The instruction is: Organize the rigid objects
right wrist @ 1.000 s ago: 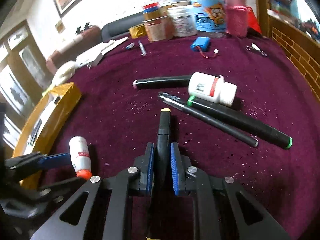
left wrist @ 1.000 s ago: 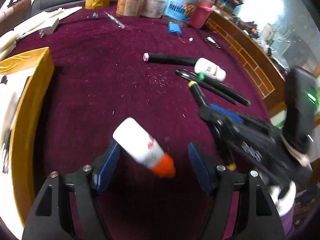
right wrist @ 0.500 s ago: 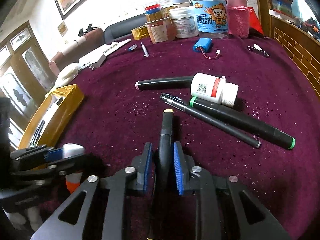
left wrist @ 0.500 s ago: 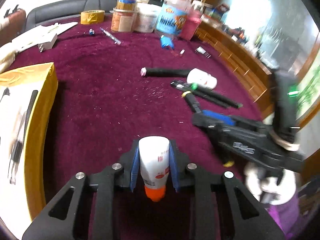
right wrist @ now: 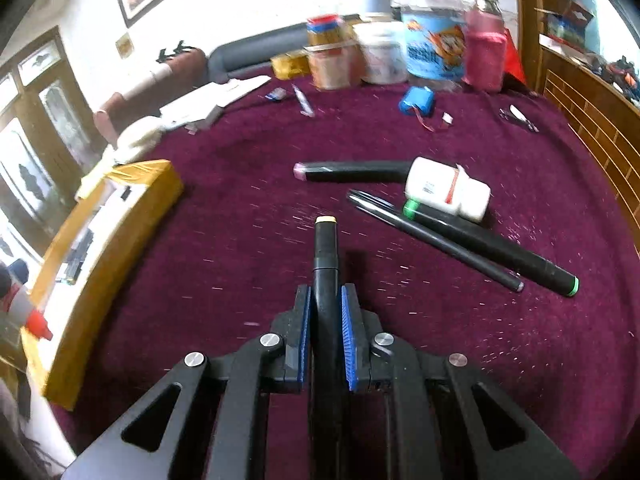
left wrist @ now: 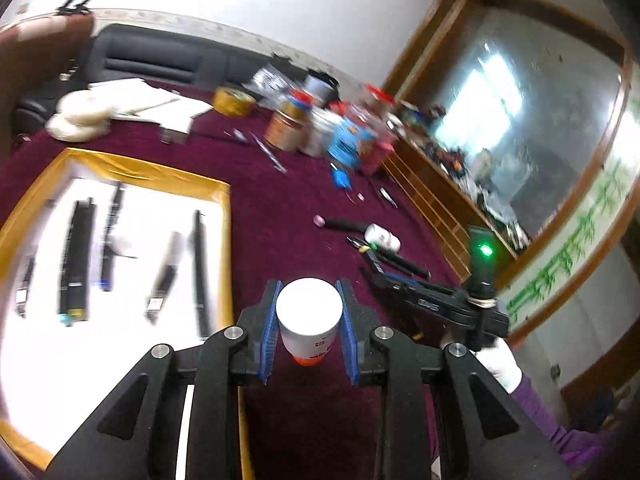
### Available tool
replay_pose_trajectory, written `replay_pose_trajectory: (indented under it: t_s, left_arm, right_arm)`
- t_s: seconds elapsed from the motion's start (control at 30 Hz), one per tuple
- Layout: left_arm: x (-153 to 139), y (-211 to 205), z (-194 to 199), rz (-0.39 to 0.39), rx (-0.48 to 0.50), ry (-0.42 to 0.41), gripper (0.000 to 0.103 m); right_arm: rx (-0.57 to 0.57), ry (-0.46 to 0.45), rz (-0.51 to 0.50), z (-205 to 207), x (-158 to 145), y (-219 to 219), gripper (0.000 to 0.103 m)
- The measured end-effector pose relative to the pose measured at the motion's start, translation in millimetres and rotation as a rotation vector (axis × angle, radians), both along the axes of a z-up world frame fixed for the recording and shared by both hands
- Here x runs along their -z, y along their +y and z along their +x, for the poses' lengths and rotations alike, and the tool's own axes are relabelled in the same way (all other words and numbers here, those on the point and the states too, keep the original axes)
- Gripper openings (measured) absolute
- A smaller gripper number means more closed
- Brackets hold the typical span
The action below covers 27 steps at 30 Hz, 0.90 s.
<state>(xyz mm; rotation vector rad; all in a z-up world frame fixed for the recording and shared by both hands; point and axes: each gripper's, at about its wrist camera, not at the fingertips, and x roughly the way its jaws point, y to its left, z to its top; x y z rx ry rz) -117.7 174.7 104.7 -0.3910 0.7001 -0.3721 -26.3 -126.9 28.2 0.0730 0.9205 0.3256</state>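
Observation:
My left gripper (left wrist: 309,322) is shut on a white glue bottle (left wrist: 309,318) with an orange cap, held above the maroon table beside the yellow box (left wrist: 224,200), which holds several pens on a white lining. My right gripper (right wrist: 326,320) is shut on a black marker (right wrist: 326,256) with a yellow tip, held above the table. On the cloth lie a black marker with a pink end (right wrist: 348,171), a white pill bottle (right wrist: 446,188), a thin black pen (right wrist: 432,240) and a green-ended marker (right wrist: 492,250). The yellow box (right wrist: 120,224) shows at left in the right wrist view.
Jars and tubs (right wrist: 400,52) stand along the far edge with a tape roll (left wrist: 234,101). A blue battery pack (right wrist: 416,100), clippers (right wrist: 518,118) and papers (right wrist: 212,98) lie at the back. A wooden rail (right wrist: 592,120) borders the right side.
My left gripper closed on the glue bottle, lifted it and swung left towards the yellow box. My right gripper has lifted the yellow-tipped marker off the cloth.

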Motion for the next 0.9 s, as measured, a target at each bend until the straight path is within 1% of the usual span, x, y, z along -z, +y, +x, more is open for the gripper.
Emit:
replay_pose_trajectory:
  t_s: [0.1, 0.23, 0.33, 0.4, 0.5, 0.63, 0.8, 0.9]
  left_arm:
    - [-1, 32, -12, -0.007, -0.058, -0.005, 0.024]
    - [9, 68, -24, -0.023, -0.116, 0.023, 0.024]
    - [18, 83, -31, -0.014, -0.135, 0.047, 0.024]
    - [24, 92, -34, -0.007, -0.142, 0.067, 0.024]
    - [37, 106, -32, -0.014, -0.147, 0.107, 0.024]
    - [54, 121, -21, -0.050, -0.156, 0.163, 0.024]
    - [73, 126, 0, -0.056, -0.138, 0.242, 0.024]
    - [77, 125, 10, -0.061, -0.126, 0.255, 0.025]
  right_arm:
    - [-0.053, -0.028, 0.037, -11, -21, 17, 0.013]
    - [-0.161, -0.050, 0.114, -24, -49, 54, 0.013]
    - [-0.260, -0.026, 0.172, -31, -61, 90, 0.013]
    - [-0.321, 0.003, 0.203, -35, -63, 115, 0.013]
    - [-0.411, 0.059, 0.231, -41, -58, 158, 0.013]
    - [-0.488, 0.101, 0.216, -46, -43, 204, 0.013]
    - [-0.525, 0.145, 0.171, -47, -22, 242, 0.013]
    - [-0.522, 0.163, 0.148, -42, -11, 255, 0.013]
